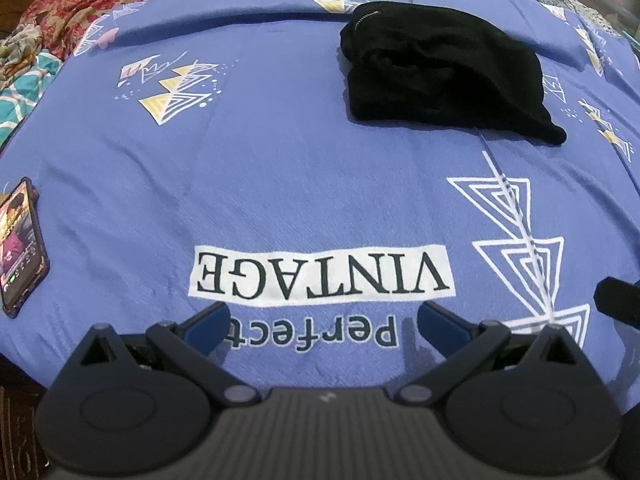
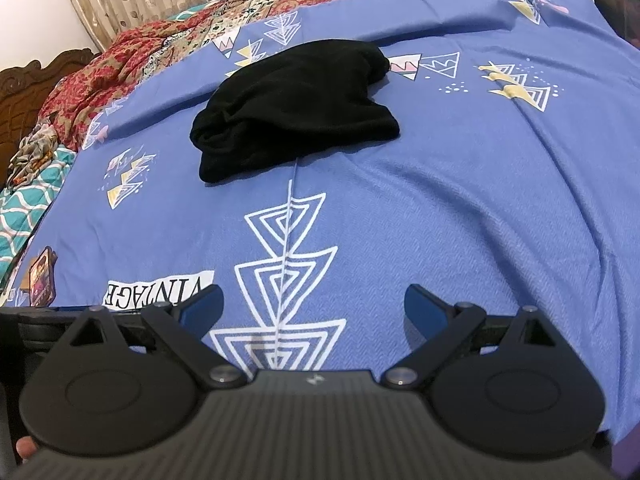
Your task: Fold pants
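While both grippers hung low over the near part of a bed, the black pants lay well ahead of them as a compact folded bundle on a blue bedsheet. The left gripper had its two blue-padded fingers spread wide with nothing between them, above the printed words "perfect VINTAGE", which read upside down from that side. From the left gripper, the pants sat ahead and to the right, with a short zipper visible at the bundle's far edge. The right gripper was likewise spread wide and empty, poised over a column of white nested triangles printed on the sheet. From it, the pants lay ahead and slightly left, at the far end of that triangle column. A phone with a lit screen rested on the sheet far to the left of the left gripper. Beyond the sheet's far-left edge lay a rumpled red floral blanket and a teal patterned cloth.
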`<state>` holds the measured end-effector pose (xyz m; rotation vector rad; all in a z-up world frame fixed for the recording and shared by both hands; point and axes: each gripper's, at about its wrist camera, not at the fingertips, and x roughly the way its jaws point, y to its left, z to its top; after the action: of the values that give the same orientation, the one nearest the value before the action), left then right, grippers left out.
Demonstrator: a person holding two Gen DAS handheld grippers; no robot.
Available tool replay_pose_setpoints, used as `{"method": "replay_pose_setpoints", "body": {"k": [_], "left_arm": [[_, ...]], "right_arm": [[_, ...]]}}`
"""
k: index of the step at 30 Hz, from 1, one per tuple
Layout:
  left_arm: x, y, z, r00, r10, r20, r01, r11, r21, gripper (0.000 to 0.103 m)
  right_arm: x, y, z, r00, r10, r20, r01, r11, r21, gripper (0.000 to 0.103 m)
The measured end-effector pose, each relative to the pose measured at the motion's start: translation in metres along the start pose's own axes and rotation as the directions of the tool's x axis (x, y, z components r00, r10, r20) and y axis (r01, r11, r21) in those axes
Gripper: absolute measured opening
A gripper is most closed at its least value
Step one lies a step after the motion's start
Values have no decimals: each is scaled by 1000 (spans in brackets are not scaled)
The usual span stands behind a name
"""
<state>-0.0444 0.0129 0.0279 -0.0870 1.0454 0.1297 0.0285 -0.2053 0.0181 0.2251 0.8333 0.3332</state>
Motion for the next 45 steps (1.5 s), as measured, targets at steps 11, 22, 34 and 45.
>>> {"method": "replay_pose_setpoints", "body": {"k": [11, 22, 34, 45], "left_arm": [[-8, -3, 2, 998, 53, 31, -54, 998, 13, 103], [-13, -5, 5, 992, 105, 67, -107, 994, 31, 103], [-14, -5, 6, 988, 130, 81, -133, 990, 35, 103], [-12, -5, 5, 988, 132, 75, -135, 990, 39, 103]], "right_arm": [[-2, -4, 0, 1000, 14, 7, -14, 1000, 14, 98], [-3, -6, 0, 1000, 21, 12, -22, 1000, 21, 98], [-3, -6, 0, 1000, 22, 11, -22, 1000, 15, 98], [-3, -6, 0, 1000, 22, 10, -22, 1000, 16, 98]]}}
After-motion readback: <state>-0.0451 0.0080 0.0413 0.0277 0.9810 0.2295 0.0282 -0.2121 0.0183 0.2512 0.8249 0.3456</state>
